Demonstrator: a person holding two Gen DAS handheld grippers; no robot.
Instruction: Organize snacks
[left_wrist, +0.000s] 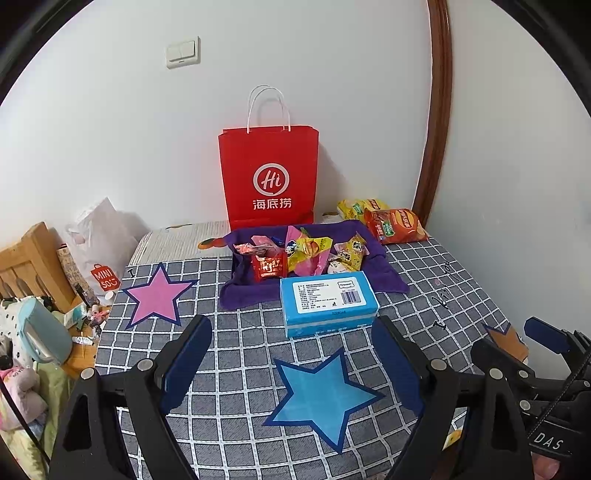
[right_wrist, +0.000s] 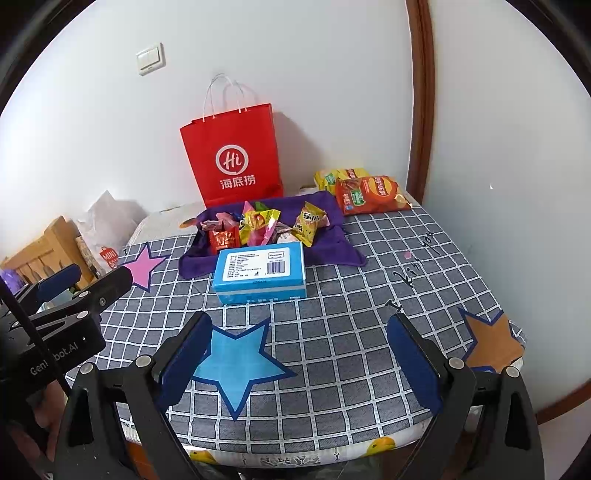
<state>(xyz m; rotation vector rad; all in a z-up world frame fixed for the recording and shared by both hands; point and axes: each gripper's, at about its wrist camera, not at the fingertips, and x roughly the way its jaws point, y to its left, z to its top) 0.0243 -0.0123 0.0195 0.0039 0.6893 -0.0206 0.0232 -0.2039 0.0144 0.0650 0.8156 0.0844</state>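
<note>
Several small wrapped snacks (left_wrist: 303, 254) lie piled on a purple cloth (left_wrist: 388, 277) at the back of the table; they also show in the right wrist view (right_wrist: 266, 225). A blue box (left_wrist: 328, 302) (right_wrist: 260, 271) lies just in front of the cloth. A red paper bag (left_wrist: 269, 181) (right_wrist: 232, 158) stands upright against the wall. An orange chip bag (left_wrist: 397, 225) (right_wrist: 369, 194) and a yellow one (left_wrist: 356, 208) lie at the back right. My left gripper (left_wrist: 291, 354) is open and empty, short of the box. My right gripper (right_wrist: 299, 350) is open and empty above the table's front.
The table has a grey checked cloth (right_wrist: 351, 314) with a pink star (left_wrist: 157, 295), a blue star (left_wrist: 325, 395) and an orange star (right_wrist: 491, 339). A white Miniso bag (left_wrist: 103, 251) and clutter sit off the table's left edge. The wall is close on the right.
</note>
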